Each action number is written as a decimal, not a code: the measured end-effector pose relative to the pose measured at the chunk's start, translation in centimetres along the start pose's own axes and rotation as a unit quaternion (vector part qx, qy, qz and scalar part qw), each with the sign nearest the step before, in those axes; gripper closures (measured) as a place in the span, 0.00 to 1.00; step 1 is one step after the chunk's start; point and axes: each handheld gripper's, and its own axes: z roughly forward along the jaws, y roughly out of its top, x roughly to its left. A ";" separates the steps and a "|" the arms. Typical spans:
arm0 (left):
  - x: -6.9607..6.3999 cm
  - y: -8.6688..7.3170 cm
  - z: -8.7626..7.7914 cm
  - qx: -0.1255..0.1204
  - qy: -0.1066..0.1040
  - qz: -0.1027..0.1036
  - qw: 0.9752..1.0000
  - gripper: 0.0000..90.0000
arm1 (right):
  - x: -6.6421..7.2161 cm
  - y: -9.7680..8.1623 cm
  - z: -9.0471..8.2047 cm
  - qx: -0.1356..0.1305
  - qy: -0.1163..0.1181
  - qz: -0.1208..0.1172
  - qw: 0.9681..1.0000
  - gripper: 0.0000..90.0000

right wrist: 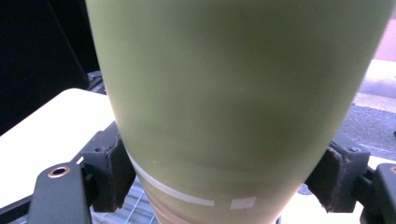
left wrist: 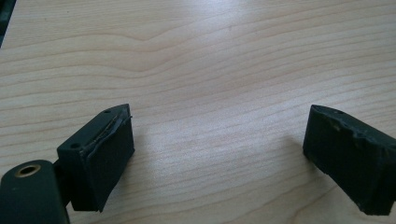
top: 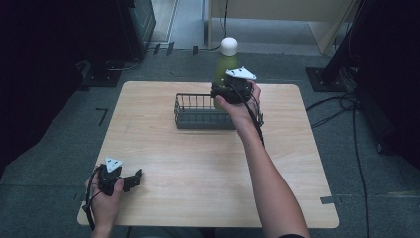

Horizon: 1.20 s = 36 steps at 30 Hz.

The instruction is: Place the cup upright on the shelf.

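my right gripper point(top: 233, 91) is clamped low on the green bottle point(top: 225, 67) above the basket point(top: 198, 111); it looks smooth, slippery and top-heavy. left gripper point(top: 130, 179) rests released on the table point(top: 198, 163).

A wire basket point(top: 198, 113) sits on the wooden table point(top: 198, 168).
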 end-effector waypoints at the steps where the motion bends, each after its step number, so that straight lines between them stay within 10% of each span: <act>1: 0.0 0.0 0.0 0.000 0.000 0.000 1.000 0.10 | 0.0 0.0 0.0 0.000 0.000 0.000 1.000 0.23; 36: 0.0 0.0 0.0 0.000 0.000 0.000 1.000 0.10 | -1.0 -5.0 3.8 0.013 0.004 -0.005 1.000 0.23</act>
